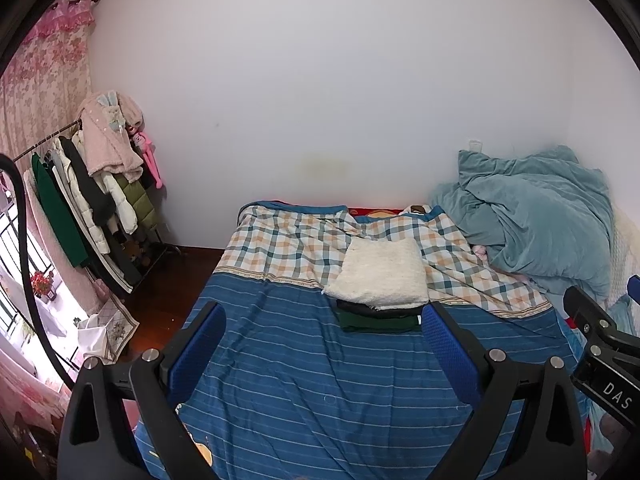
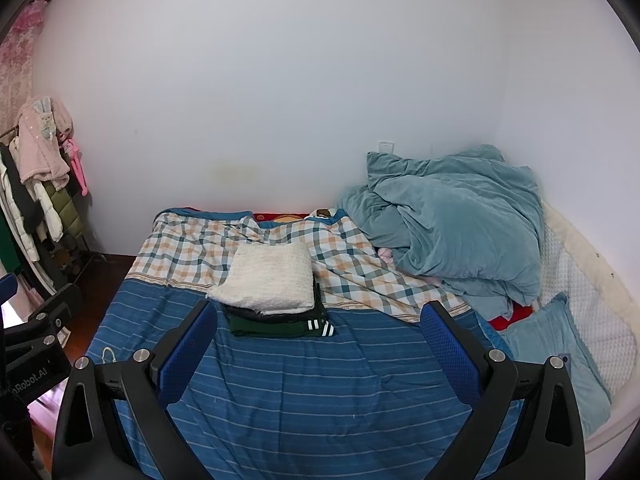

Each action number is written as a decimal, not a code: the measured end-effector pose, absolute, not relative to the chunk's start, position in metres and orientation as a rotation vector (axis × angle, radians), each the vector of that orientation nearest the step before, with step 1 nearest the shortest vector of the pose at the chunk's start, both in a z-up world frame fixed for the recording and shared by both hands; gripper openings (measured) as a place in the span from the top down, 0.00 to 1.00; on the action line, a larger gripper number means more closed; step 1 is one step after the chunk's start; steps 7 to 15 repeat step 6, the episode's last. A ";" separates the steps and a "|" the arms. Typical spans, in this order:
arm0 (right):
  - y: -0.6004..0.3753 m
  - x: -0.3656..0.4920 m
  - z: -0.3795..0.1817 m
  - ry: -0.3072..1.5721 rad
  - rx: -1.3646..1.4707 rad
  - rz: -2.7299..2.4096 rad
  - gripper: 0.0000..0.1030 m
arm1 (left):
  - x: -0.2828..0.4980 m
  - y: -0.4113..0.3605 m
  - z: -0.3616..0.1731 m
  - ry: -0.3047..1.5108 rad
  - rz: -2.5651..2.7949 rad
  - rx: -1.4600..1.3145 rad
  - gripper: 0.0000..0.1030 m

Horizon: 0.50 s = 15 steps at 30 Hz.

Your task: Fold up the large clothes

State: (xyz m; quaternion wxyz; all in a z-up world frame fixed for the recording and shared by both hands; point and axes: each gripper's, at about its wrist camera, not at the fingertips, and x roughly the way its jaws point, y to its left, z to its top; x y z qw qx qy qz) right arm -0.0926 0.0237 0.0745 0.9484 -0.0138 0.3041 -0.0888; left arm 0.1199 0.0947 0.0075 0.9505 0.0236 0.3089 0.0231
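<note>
A stack of folded clothes lies on the bed: a cream fleece garment (image 1: 378,274) (image 2: 268,278) on top, a black one under it, and a dark green one with white stripes (image 1: 376,322) (image 2: 280,328) at the bottom. My left gripper (image 1: 320,344) is open and empty above the blue striped bedcover (image 1: 304,380), just short of the stack. My right gripper (image 2: 320,340) is open and empty above the same bedcover (image 2: 312,392), with the stack ahead of its left finger. Each gripper shows at the edge of the other's view.
A crumpled teal duvet (image 1: 536,216) (image 2: 460,220) is heaped at the back right by the wall. A plaid sheet (image 1: 288,244) covers the far part of the bed. A clothes rack (image 1: 92,200) with coats stands at the left. A teal pillow (image 2: 552,356) lies at the right.
</note>
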 end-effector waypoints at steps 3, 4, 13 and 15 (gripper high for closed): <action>0.025 -0.092 0.074 0.620 -0.028 -0.180 0.00 | 0.121 0.096 0.007 0.625 0.050 0.045 0.03; 0.025 -0.089 0.073 0.620 -0.030 -0.179 0.00 | 0.122 0.097 0.006 0.623 0.053 0.046 0.03; 0.025 -0.089 0.073 0.623 -0.027 -0.177 0.00 | 0.122 0.097 0.006 0.618 0.060 0.051 0.03; 0.025 -0.089 0.073 0.623 -0.027 -0.177 0.00 | 0.122 0.097 0.006 0.618 0.060 0.051 0.03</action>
